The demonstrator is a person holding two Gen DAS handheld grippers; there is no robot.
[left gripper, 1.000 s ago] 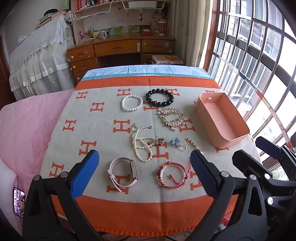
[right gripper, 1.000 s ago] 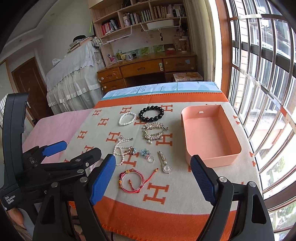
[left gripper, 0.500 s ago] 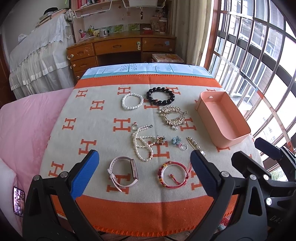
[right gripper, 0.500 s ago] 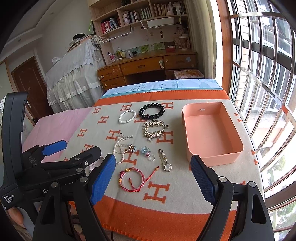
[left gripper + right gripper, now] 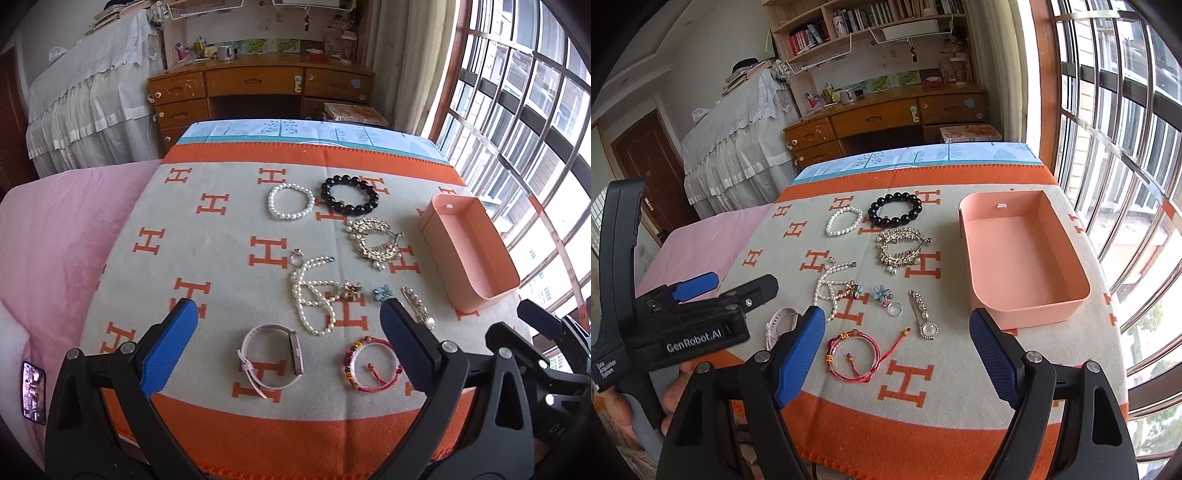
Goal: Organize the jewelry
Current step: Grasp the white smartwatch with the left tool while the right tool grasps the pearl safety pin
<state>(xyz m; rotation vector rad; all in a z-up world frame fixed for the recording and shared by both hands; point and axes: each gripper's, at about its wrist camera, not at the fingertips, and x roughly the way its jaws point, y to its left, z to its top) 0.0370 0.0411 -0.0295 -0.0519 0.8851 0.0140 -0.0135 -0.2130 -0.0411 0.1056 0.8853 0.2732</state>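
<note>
Jewelry lies spread on an orange-and-grey H-pattern blanket (image 5: 221, 266): a pink watch (image 5: 273, 360), a red cord bracelet (image 5: 371, 363), a long pearl necklace (image 5: 314, 295), a white pearl bracelet (image 5: 291, 202), a black bead bracelet (image 5: 349, 194), a gold hair comb (image 5: 375, 242), a blue flower ring (image 5: 884, 295) and a jewelled pin (image 5: 923, 314). An empty pink tray (image 5: 1027, 314) stands at the right. My left gripper (image 5: 288, 343) is open above the watch. My right gripper (image 5: 897, 354) is open above the red bracelet (image 5: 855, 354).
A pink quilt (image 5: 55, 240) lies left of the blanket. A wooden desk (image 5: 258, 88) and a white-draped cabinet (image 5: 92, 107) stand behind the table. Barred windows (image 5: 1126, 147) run along the right. The left gripper's body (image 5: 683, 321) sits at the right wrist view's left.
Both grippers have dipped forward and down toward the near jewelry, so the table looks closer. Nothing on the blanket has moved. Both stay open.
</note>
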